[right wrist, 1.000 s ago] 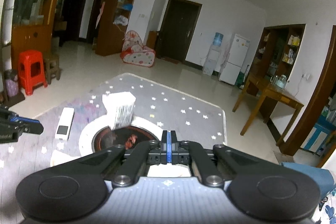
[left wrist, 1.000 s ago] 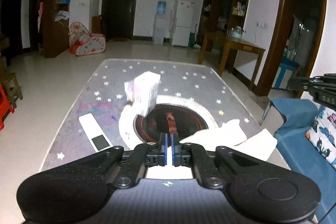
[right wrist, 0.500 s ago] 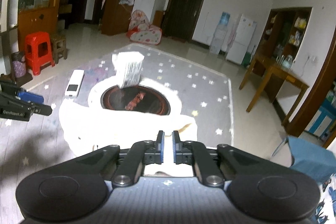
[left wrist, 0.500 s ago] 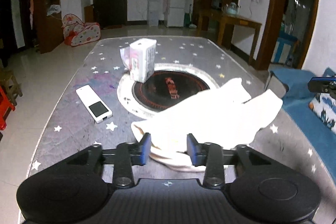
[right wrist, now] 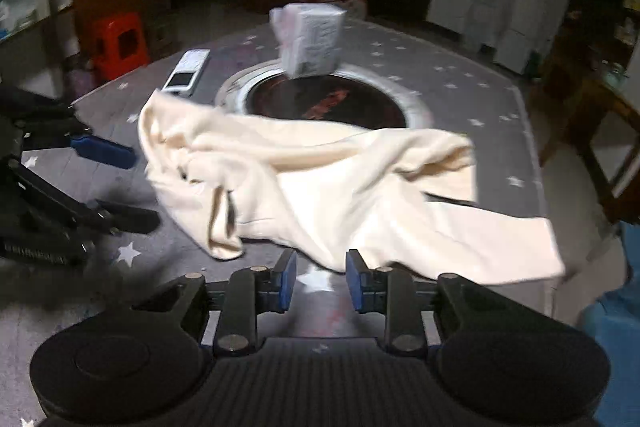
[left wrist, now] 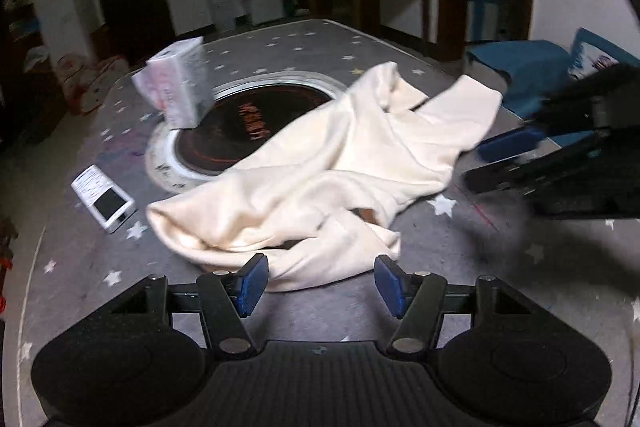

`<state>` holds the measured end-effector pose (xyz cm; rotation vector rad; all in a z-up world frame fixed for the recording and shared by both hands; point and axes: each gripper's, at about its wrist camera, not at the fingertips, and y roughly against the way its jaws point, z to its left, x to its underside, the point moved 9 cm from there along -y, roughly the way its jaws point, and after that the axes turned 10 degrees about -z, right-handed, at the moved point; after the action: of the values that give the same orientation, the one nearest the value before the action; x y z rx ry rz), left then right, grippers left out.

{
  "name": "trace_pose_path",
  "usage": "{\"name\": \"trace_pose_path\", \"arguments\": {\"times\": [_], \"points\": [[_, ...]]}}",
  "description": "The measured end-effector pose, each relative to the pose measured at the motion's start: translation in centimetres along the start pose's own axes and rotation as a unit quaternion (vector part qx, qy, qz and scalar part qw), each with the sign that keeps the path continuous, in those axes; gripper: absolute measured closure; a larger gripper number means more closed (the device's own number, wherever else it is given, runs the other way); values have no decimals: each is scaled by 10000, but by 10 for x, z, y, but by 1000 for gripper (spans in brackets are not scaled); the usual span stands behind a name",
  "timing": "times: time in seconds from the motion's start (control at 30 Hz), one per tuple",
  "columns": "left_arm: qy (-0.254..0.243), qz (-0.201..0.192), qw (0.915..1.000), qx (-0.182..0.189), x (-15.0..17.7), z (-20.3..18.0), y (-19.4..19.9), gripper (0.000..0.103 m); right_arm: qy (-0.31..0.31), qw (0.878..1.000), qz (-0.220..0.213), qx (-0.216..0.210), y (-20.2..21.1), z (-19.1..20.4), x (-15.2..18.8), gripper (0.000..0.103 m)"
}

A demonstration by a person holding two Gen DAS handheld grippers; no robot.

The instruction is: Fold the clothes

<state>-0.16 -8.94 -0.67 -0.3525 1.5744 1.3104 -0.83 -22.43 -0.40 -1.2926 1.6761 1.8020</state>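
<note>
Two grippers hover low over the near edge of the table, and nothing is folded yet. Nearest, the left gripper stands wide, its jaws having just been opening, with the garment's hem between its fingers but not pinched. The right gripper is narrower (also just opening), bare tabletop between its fingers. Beyond them the cream garment lies rumpled and bunched, one corner hanging off the table's edge. Farther back sit a round dark hob, a phone and a packet. By my judgement, all the spreading and folding remains.
</note>
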Motion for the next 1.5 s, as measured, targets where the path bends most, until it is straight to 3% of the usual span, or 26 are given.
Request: {"name": "trace_pose_path", "arguments": {"times": [0.13,0.2,0.27,0.37,0.43,0.5,0.77,0.93,1.03,1.2,1.3,1.37,1.5], "points": [[-35,72,10000,-48,7,-4,-21,41,215,9995,68,-204,-25,13,1,73],[-26,100,9999,-99,10,-4,-30,48,308,9992,95,-224,-37,15,1,72],[-106,106,9997,-200,12,-1,-35,76,400,9989,121,-228,-48,16,2,72],[-117,78,9996,-259,12,8,-34,92,437,9986,166,-261,-60,16,6,72],[-3,86,9995,-288,10,18,-30,95,406,9986,134,-314,-62,16,7,74],[-69,54,9988,-472,9,29,-24,97,243,9987,184,-401,-61,15,8,98],[-281,102,9953,-919,16,74,13,101,220,9988,181,-398,-16,5,13,98],[-415,145,9937,-1033,26,95,45,101,225,9978,392,-478,45,1,28,98],[-626,171,9939,-893,34,91,62,101,368,9966,617,-406,74,5,46,98],[-930,117,9956,-25,48,38,82,94,343,9951,884,-268,103,11,75,94],[-1491,-34,9879,416,56,-10,88,76,207,9958,875,-181,110,12,86,90],[-1898,-161,9800,581,59,-38,89,52,104,9957,908,-163,113,14,93,88],[-2379,-397,9656,973,58,-87,88,48,-229,9960,859,-101,115,12,103,75]]}}
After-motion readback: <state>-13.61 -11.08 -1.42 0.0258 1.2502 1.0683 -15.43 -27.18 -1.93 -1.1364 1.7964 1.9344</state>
